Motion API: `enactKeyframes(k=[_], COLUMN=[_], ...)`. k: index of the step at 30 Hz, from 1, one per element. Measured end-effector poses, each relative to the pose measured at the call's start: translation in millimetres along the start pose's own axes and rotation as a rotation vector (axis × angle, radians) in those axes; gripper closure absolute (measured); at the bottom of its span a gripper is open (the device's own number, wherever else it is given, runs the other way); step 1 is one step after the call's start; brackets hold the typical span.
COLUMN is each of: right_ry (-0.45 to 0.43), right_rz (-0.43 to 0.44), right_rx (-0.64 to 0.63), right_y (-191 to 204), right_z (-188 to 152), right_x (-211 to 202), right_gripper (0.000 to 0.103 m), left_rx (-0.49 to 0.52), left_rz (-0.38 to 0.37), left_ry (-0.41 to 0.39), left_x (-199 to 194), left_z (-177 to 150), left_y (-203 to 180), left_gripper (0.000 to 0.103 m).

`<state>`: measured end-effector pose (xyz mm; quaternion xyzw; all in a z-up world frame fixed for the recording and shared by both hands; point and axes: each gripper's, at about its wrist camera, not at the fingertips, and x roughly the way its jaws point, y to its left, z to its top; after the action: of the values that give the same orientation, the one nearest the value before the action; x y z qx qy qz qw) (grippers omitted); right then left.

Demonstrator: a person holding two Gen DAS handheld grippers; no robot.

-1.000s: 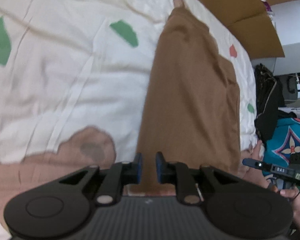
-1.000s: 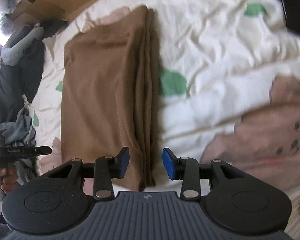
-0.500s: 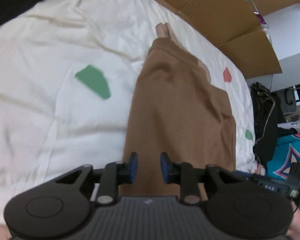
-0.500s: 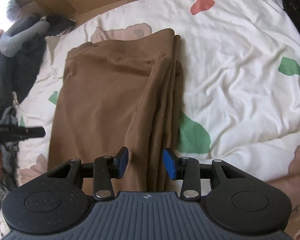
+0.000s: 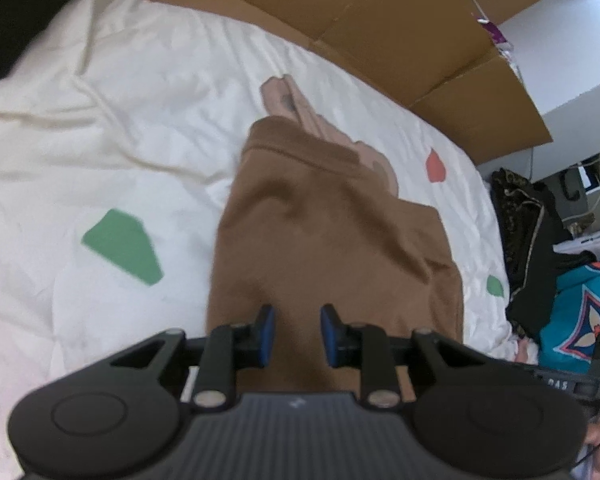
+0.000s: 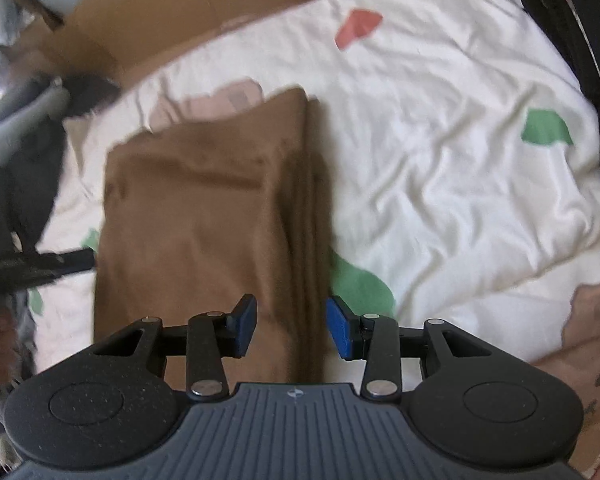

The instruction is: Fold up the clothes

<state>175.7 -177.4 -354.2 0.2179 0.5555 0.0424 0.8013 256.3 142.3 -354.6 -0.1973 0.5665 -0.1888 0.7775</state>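
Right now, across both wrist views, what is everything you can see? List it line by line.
Folded garment: one, brown, lying flat on the bed, its stacked edges toward the right gripper's side.
Bedspread: one, cream with green, red and tan patches, under the garment.
Cardboard: flattened brown sheets along the far edge of the bed.
Dark clothes: a black heap beside the bed, left wrist view.
Teal fabric: one patterned piece next to that heap.
Grey and dark items: blurred pile at the bed's other side, right wrist view.
Left gripper: black with blue pads, jaws apart over the garment's near end, holding nothing.
Right gripper: black with blue pads, jaws apart over the garment's stacked edge, holding nothing.
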Motion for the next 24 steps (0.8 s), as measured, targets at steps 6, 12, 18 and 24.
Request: enactKeyframes(k=[6, 12, 18, 24], right_ry=[0.014, 0.02, -0.045, -0.081], right_rz=[-0.022, -0.043, 0.01, 0.044], right_rx=[-0.052, 0.062, 0.051, 0.056], right_y=[9.4, -20.8, -15.1, -5.9], right_z=[9.7, 7.2, 12.6, 38.4], right_x=[21.8, 30.0, 12.2, 19.8], right_gripper=[0.057, 0.057, 0.057, 0.057], left_rx=[0.033, 0.036, 0.073, 0.097], left_rz=[-0.029, -0.044, -0.056, -0.006], left_ry=[-0.012, -0.017, -0.028, -0.034], left_x=[11.5, 31.6, 48.0, 68.1], left_z=[14.4, 39.6, 61.0, 75.5], left_y=[-15.0, -22.3, -41.7, -45.7], left_gripper=[0.078, 0.078, 0.08, 0.082])
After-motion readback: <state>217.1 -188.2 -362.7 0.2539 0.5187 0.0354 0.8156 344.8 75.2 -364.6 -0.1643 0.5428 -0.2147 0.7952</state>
